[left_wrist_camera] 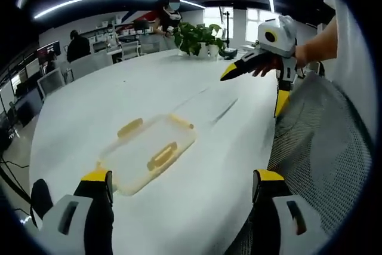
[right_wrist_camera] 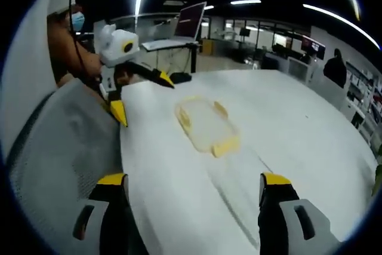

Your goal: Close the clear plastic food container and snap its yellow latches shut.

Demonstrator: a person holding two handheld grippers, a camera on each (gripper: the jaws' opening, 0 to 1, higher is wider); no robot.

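- Container (left_wrist_camera: pixel 149 153) lay flat on the white worktop (left_wrist_camera: pixel 179 88), clear plastic with its lid resting on top, and nothing touched it.
- Yellow latches (left_wrist_camera: pixel 162 156) stuck out around its rim; whether any was snapped down, I could not tell.
- In the right gripper view the same container (right_wrist_camera: pixel 207 125) sat out in the middle of the worktop (right_wrist_camera: pixel 286 123), one yellow latch (right_wrist_camera: pixel 225 146) at its near end.
- Left claw (left_wrist_camera: pixel 182 186) hung above the worktop just short of the container, its yellow-tipped jaws spread wide and holding nothing.
- That left claw (right_wrist_camera: pixel 143 97) appeared again in the right gripper view, well apart from the container at the worktop's edge, a hand (right_wrist_camera: pixel 122 76) wrapped around it.
- Right claw (right_wrist_camera: pixel 194 186) was wide open too, empty, raised over bare worktop near the container.
- From the left gripper view, the right claw (left_wrist_camera: pixel 253 85) gaped beyond the container, gripped by a hand (left_wrist_camera: pixel 268 64).
- A grey mesh chair (left_wrist_camera: pixel 322 141) stood against the worktop's edge.
- A potted plant (left_wrist_camera: pixel 197 37) sat at the far end of the worktop.
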